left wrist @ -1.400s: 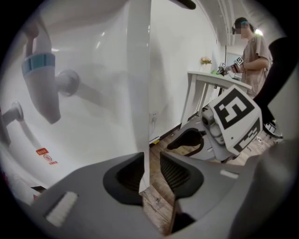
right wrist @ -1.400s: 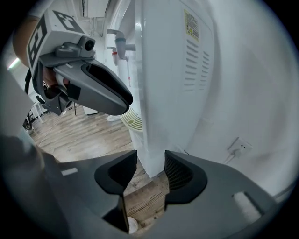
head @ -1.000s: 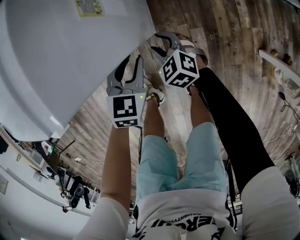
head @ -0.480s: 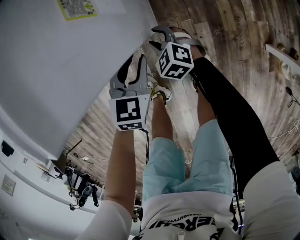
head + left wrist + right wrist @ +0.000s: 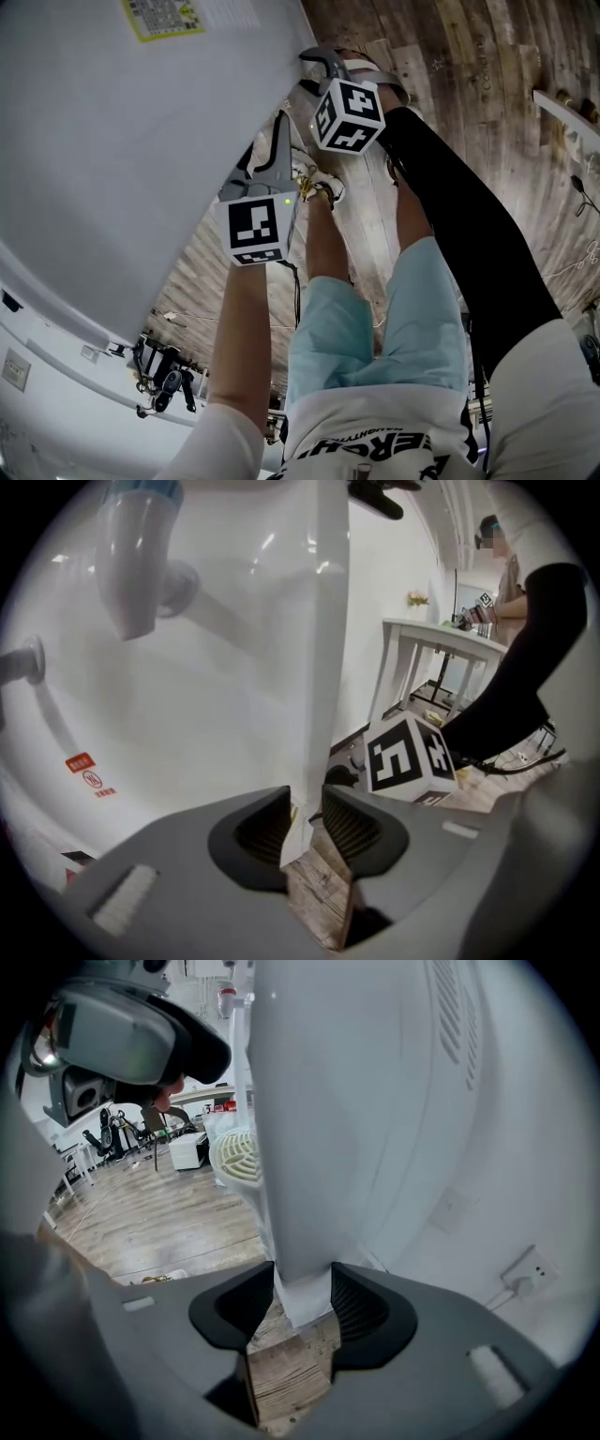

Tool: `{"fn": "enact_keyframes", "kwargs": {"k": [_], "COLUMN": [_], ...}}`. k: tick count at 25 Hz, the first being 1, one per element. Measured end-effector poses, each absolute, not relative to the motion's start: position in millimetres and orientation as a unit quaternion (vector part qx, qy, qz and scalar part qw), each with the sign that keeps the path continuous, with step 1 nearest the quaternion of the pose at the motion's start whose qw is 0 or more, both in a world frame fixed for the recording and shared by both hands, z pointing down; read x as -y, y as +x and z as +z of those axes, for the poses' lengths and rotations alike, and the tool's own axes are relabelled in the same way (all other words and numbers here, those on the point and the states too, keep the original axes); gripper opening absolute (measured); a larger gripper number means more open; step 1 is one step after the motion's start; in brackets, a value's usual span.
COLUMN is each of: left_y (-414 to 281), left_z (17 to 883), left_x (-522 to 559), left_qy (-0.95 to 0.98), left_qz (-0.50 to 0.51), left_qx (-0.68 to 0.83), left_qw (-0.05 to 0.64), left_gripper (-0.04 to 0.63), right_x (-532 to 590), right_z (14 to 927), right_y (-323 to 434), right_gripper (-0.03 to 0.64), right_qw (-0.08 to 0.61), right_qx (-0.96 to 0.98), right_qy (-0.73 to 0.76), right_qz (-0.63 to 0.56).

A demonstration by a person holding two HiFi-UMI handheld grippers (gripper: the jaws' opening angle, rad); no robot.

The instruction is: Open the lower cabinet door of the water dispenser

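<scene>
The white lower cabinet door (image 5: pixel 141 141) of the water dispenser fills the upper left of the head view, and its long edge runs down past both grippers. My left gripper (image 5: pixel 272 141) sits at that edge, and in the left gripper view its jaws (image 5: pixel 307 813) are shut on the thin door edge (image 5: pixel 323 667). My right gripper (image 5: pixel 309 75) is higher along the same edge. In the right gripper view its pads (image 5: pixel 302 1288) press both sides of the white panel (image 5: pixel 309 1129). The right gripper's marker cube (image 5: pixel 408 757) shows just beyond the door edge.
The person's legs and the wooden floor (image 5: pixel 441 84) lie below the grippers. A white table (image 5: pixel 441 639) stands behind, with another person near it. A white fan (image 5: pixel 234 1152) stands on the floor. A wall socket (image 5: pixel 525 1279) sits beside the dispenser's vented side (image 5: pixel 459 1026).
The white door now covers more of the head view, with its edge further right. The right gripper has moved up along the edge, while the left gripper has stayed almost in place.
</scene>
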State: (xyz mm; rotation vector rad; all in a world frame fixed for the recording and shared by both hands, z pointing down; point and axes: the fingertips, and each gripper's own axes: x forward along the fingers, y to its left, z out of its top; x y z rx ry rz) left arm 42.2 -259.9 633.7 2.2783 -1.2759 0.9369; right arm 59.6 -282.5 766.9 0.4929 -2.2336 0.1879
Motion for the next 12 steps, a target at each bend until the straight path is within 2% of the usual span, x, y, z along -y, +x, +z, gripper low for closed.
{"fn": "enact_keyframes", "kwargs": {"k": [12], "left_y": [37.3], "left_z": [635.5], "left_x": [254.1], "left_qy": [0.802], "left_qz": [0.340], "left_qx": [0.451], "left_qw": [0.195], "left_gripper": [0.152], "right_x": [281.9], "right_z": [775.0], "right_y": [59.3], "right_gripper": [0.173], "right_qw": [0.427], "right_qx": [0.880], "right_qy": [0.191], "right_qz": [0.078]}}
